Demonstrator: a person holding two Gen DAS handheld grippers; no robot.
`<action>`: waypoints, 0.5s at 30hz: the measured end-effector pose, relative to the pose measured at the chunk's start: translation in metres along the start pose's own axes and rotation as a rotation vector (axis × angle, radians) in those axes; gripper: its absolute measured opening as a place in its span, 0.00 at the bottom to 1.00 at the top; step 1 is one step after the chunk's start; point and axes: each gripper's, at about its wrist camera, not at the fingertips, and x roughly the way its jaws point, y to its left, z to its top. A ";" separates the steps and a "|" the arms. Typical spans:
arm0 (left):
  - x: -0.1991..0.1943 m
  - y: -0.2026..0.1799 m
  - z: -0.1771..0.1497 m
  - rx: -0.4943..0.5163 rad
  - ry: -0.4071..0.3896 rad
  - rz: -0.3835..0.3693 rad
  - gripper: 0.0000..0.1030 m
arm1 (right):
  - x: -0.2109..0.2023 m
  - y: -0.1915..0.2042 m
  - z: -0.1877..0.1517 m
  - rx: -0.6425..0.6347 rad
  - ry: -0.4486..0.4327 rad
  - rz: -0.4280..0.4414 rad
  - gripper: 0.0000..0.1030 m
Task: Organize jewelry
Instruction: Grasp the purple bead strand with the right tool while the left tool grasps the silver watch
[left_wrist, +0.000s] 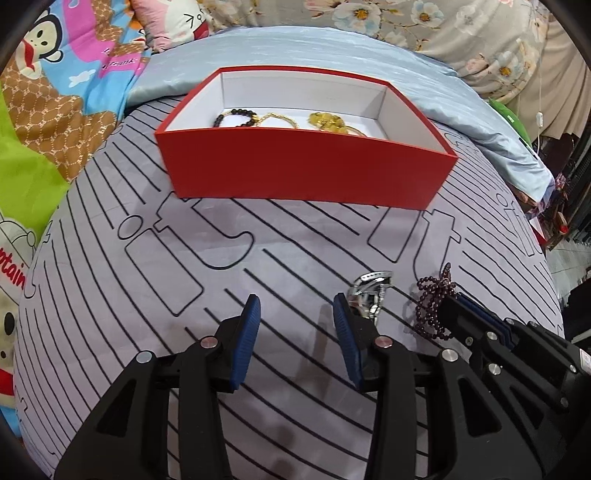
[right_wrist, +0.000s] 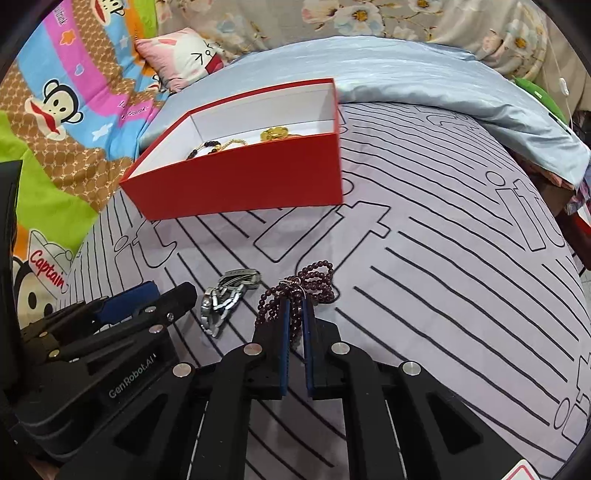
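R hand-held gripper (right_wrist: 294, 306) clamps 1 bead strand (right_wrist: 299, 286); L (left_wrist: 297, 314) wide, empty; 1 watch (right_wrist: 225, 295), maybe.

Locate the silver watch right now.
The silver watch lies on the striped cloth in front of the red box, between the open left gripper and the right gripper shut on the dark bead bracelet.
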 end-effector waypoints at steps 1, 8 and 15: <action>0.001 -0.002 0.000 0.002 -0.002 0.002 0.41 | 0.000 -0.002 0.000 0.004 0.000 -0.001 0.06; 0.001 -0.012 0.001 0.010 -0.008 -0.009 0.41 | -0.003 -0.010 0.000 0.025 -0.002 0.002 0.06; -0.004 -0.018 -0.001 0.017 -0.016 -0.050 0.52 | -0.007 -0.022 0.001 0.052 -0.014 -0.007 0.06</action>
